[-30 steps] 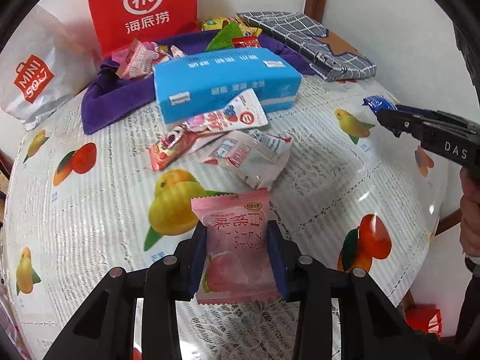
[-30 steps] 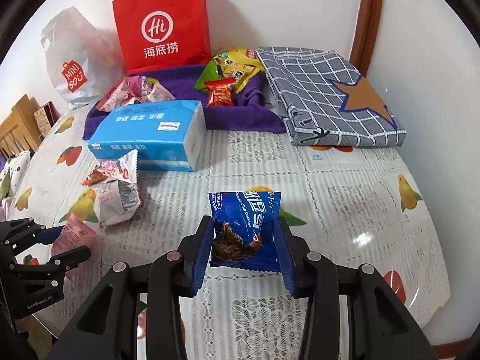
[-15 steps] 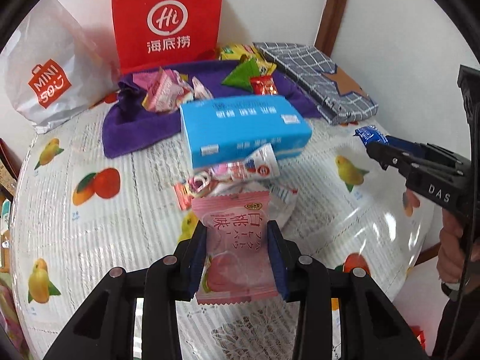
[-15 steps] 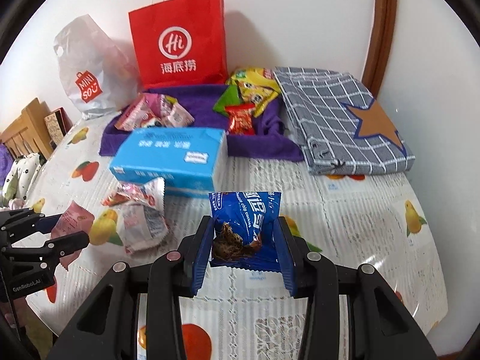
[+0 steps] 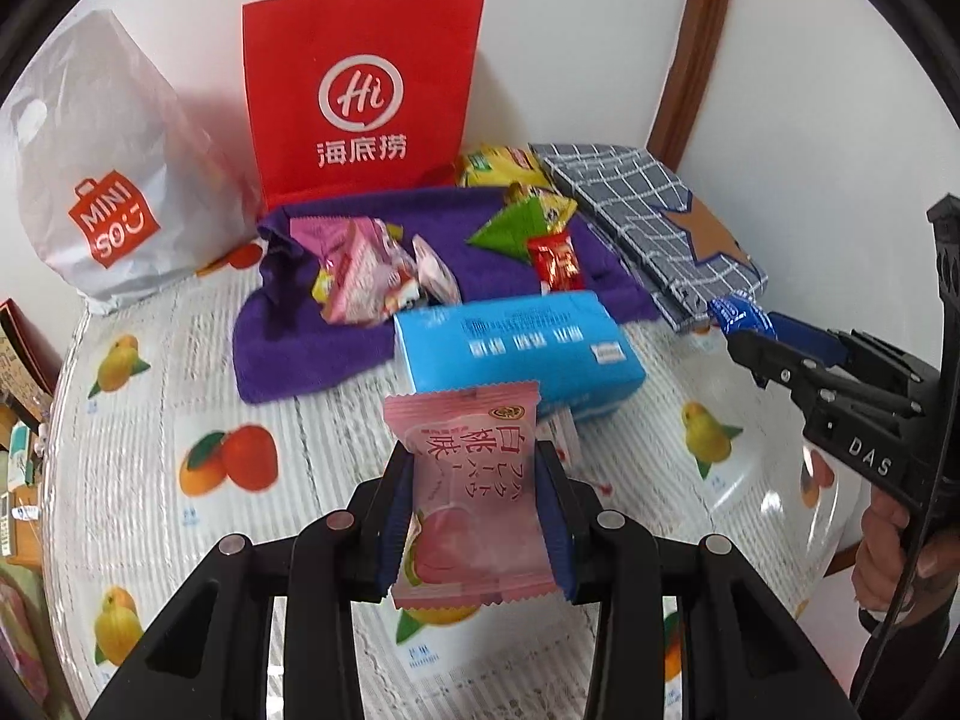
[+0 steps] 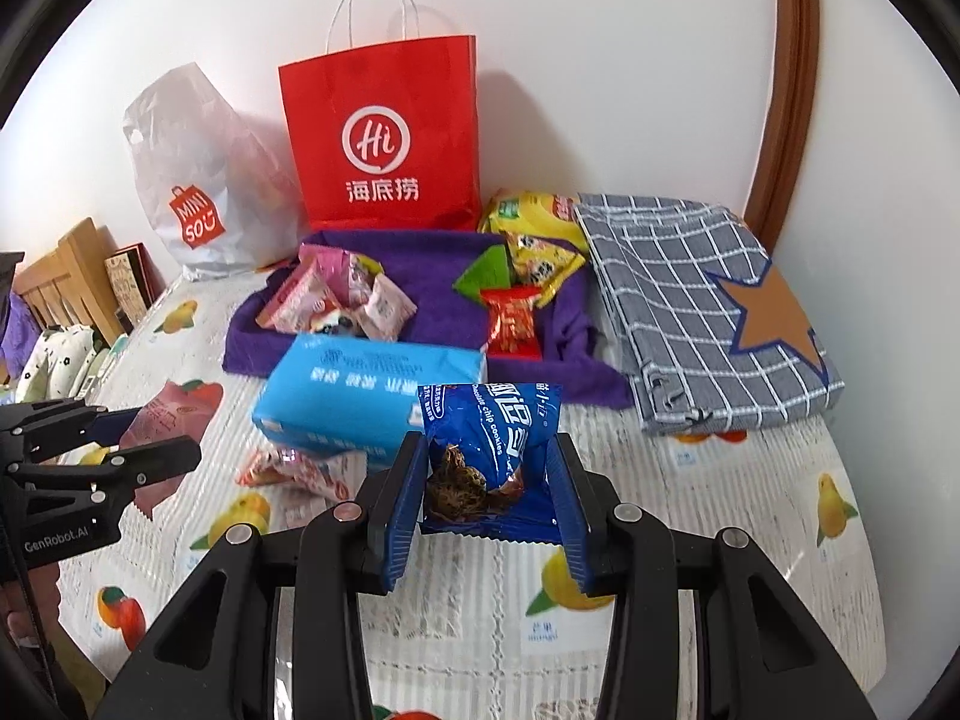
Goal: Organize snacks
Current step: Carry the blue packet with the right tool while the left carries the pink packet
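Observation:
My left gripper (image 5: 474, 504) is shut on a pink peach snack packet (image 5: 468, 492), held above the table. My right gripper (image 6: 489, 480) is shut on a blue chocolate chip cookie packet (image 6: 492, 444), also held above the table. A purple towel (image 5: 336, 324) (image 6: 432, 264) lies at the back with pink snacks on its left (image 5: 366, 276) (image 6: 336, 300) and green, yellow and red snacks on its right (image 5: 540, 234) (image 6: 522, 276). Loose pink packets (image 6: 300, 471) lie in front of the blue tissue box (image 5: 516, 354) (image 6: 366, 396).
A red paper bag (image 5: 360, 102) (image 6: 384, 138) and a white MINISO bag (image 5: 102, 180) (image 6: 192, 192) stand against the wall. A folded grey checked cloth (image 5: 648, 222) (image 6: 702, 312) lies at the back right. The table has a fruit-print cover (image 6: 690, 540).
Both grippers have lifted and drawn back from the table with their packets still held. The towel, bags and tissue box now sit lower and nearer the middle of both views.

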{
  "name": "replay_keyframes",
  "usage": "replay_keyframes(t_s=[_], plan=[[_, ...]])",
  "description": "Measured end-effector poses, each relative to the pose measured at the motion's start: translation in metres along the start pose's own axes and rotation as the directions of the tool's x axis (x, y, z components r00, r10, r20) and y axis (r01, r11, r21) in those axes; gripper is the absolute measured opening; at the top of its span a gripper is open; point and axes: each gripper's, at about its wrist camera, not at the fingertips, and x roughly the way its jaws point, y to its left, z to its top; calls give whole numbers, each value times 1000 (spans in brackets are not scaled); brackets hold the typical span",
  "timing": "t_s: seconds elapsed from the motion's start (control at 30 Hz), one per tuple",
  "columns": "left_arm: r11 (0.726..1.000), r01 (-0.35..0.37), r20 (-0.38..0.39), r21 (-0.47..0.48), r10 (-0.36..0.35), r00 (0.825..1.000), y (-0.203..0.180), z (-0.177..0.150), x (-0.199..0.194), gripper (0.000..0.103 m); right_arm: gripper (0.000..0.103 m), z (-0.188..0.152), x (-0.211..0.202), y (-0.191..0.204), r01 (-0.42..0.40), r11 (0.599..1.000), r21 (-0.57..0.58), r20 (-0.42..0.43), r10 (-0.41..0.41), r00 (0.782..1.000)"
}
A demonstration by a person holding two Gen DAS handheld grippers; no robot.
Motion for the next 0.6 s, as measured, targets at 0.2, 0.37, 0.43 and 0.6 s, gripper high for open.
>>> replay_keyframes(t_s=[0.2,0.37,0.43,0.6], plan=[[1000,-1,12,-8,1,1000,7,16,3,36,41,10,6,3,0,1000,-12,4,0,1000],[1000,0,18,-9,0,1000,9,24,6,36,41,16,9,4,1,1000,-11,10,-1,1000],[1000,1,19,-12,-1,1000,10,27,7,36,41,19,11,4,2,1000,-13,11,-1,1000],[1000,5,21,-22,-4,1000,15,34,11,36,41,26,15,6,3,1000,-18,13,-2,1000]])
